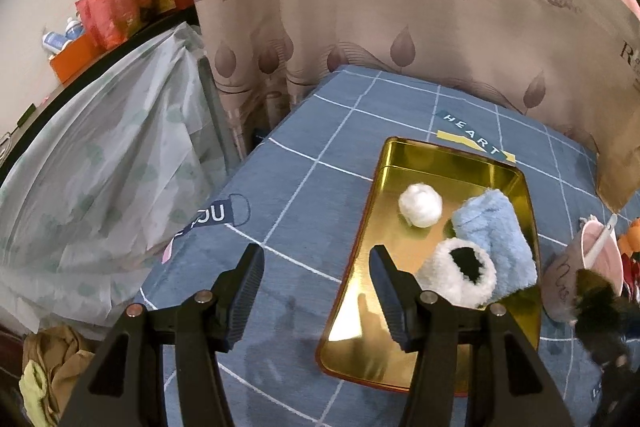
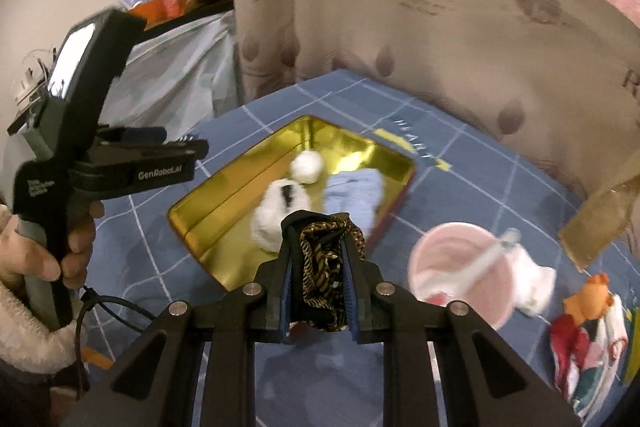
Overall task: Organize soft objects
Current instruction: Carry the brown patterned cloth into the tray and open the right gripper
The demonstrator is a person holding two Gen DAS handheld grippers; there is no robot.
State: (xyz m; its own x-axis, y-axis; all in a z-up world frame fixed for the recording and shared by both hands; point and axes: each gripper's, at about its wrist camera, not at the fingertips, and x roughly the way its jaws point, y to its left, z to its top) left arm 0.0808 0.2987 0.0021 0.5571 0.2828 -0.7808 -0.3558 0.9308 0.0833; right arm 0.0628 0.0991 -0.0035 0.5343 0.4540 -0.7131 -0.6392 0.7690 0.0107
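My right tongs (image 2: 319, 273) are clamped tight on a bunched black-and-gold patterned cloth (image 2: 324, 267), which fills the narrow gap between the pads and spills out above and below them. My left tongs (image 1: 316, 291) stand wide apart with nothing between them, hanging over the blue checked tabletop (image 1: 280, 195), with the near left edge of the gold tin tray (image 1: 360, 339) just beyond their right finger. Directly past the held cloth lies that same tray, and in it I see three soft things: nearest, a white fluffy piece with a black patch (image 1: 460, 275); beside it to the right and touching it, a folded light-blue fleece (image 1: 496, 231); farther in, a white cotton ball (image 1: 420, 205) lying apart from both. To the right of the right tongs, outside the tray, stands a pink cup (image 2: 460, 267) with a white spoon (image 2: 488, 259) in it, and farther right an orange plush toy (image 2: 588, 295) on a heap of coloured cloths (image 2: 580, 351). Off to the left, a hand (image 2: 44, 259) in a fleecy sleeve grips the other handle.
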